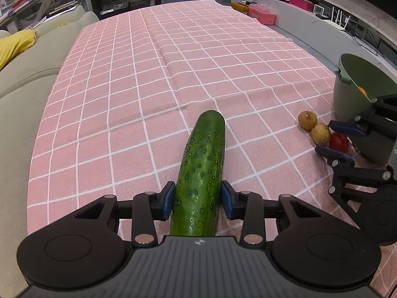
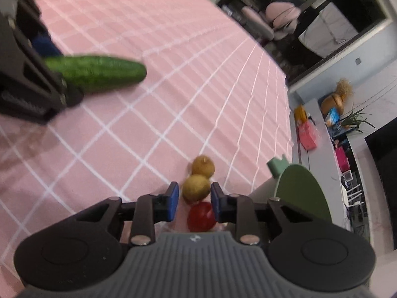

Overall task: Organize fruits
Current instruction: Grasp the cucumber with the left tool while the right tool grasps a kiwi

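My left gripper point(image 1: 198, 193) is shut on a long green cucumber point(image 1: 203, 154), blue pads pressed on both its sides, its far end pointing away over the pink checked cloth point(image 1: 148, 74). The right wrist view shows that cucumber point(image 2: 104, 70) at upper left. My right gripper point(image 2: 194, 198) is low by the green bin point(image 2: 302, 193), jaws closed on a small red tomato point(image 2: 199, 217). In the left wrist view the tomato point(image 1: 339, 142) sits between the right gripper's point(image 1: 337, 137) blue fingers. Two yellow-brown round fruits point(image 2: 203, 165) point(image 2: 196, 187) lie just ahead of it, the nearer one touching the tomato.
The green bin point(image 1: 352, 74) stands at the cloth's right edge with an orange fruit point(image 1: 362, 90) inside. A grey sofa point(image 1: 24, 79) with a yellow cushion point(image 1: 15, 44) borders the left side. Pink boxes point(image 1: 263, 13) sit on a ledge beyond the far right corner.
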Motion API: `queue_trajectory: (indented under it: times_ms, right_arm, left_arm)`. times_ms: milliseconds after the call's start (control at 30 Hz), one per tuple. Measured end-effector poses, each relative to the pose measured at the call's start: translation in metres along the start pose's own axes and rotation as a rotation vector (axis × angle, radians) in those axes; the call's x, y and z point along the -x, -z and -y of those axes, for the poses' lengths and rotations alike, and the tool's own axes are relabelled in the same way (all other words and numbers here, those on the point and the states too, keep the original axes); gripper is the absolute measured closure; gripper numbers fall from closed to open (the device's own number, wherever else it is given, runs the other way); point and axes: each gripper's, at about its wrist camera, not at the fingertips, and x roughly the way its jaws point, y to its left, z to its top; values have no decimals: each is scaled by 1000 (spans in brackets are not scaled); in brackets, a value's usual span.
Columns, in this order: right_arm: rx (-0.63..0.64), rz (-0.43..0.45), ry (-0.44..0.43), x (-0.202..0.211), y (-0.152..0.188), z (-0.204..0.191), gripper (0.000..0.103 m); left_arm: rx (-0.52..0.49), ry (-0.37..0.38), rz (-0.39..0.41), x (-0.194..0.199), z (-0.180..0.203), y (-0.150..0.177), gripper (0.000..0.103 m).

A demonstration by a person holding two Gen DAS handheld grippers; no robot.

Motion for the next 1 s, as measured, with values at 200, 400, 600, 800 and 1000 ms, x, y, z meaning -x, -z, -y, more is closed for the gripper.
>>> queue_trajectory:
  times_ms: [200, 400, 600, 800, 1000]
  right_arm:
    - [70, -84, -32, -16, -19, 5, 80]
    - [108, -164, -92, -31, -36, 18, 82]
    - [57, -116, -118, -9, -24, 22, 82]
    - [-88, -81, -257, 22, -8, 27, 82]
    - [-214, -85, -398, 46, 17, 32, 82]
  left_arm:
    - [2, 9, -3, -1, -2, 0, 59]
    - [7, 17, -3, 0, -3, 0, 59]
    - [10, 19, -5, 3, -2, 5, 60]
    - [30, 20, -48, 23, 7, 27, 60]
    - [51, 17, -67, 51, 27, 53, 61]
